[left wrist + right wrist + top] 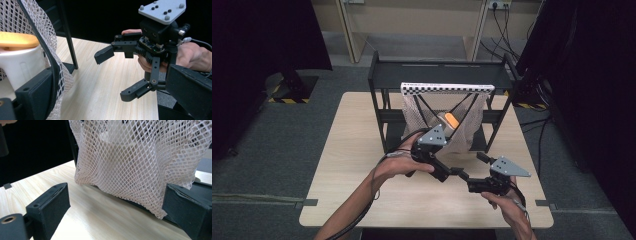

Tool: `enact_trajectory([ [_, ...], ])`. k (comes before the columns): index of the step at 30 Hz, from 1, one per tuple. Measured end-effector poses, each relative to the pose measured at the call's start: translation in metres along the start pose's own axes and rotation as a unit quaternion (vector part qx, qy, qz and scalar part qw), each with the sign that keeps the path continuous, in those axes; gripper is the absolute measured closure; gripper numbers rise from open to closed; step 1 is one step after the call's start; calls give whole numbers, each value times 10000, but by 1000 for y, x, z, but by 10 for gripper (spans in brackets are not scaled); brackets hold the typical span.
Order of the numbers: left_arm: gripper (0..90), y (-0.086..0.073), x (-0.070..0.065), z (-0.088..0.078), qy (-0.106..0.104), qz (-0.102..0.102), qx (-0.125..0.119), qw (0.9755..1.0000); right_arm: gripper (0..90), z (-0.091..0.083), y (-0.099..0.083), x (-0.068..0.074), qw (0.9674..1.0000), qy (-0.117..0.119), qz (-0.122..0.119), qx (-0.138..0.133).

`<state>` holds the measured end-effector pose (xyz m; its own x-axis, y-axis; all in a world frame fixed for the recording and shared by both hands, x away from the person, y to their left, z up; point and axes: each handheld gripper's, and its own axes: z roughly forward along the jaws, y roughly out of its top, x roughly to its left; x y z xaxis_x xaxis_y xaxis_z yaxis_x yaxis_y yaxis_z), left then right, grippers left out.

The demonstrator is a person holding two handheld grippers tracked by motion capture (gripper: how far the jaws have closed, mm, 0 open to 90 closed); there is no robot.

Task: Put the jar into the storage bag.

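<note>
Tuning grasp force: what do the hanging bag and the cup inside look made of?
Mesh bag: soft white netting, likely plastic or synthetic; open diamond weave, drapes limply. Cup: smooth matte white, probably plastic or paper; orange lid, material unclear.

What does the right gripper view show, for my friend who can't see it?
A white mesh bag hangs down to the edge of a light wooden table, with a pale white container dimly visible inside it. The right gripper points at the bag's bottom, its two black jaws wide apart and holding nothing.
</note>
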<state>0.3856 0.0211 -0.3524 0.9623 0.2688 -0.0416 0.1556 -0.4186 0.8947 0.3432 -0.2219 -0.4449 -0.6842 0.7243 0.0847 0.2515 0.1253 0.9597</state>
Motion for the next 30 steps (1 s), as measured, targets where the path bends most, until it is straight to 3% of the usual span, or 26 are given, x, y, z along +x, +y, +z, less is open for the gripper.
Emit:
enact_trajectory([
  [30, 14, 4, -3, -2, 14, 26, 2, 10000, 74, -14, -34, -1, 9993, -44, 228, 298],
])
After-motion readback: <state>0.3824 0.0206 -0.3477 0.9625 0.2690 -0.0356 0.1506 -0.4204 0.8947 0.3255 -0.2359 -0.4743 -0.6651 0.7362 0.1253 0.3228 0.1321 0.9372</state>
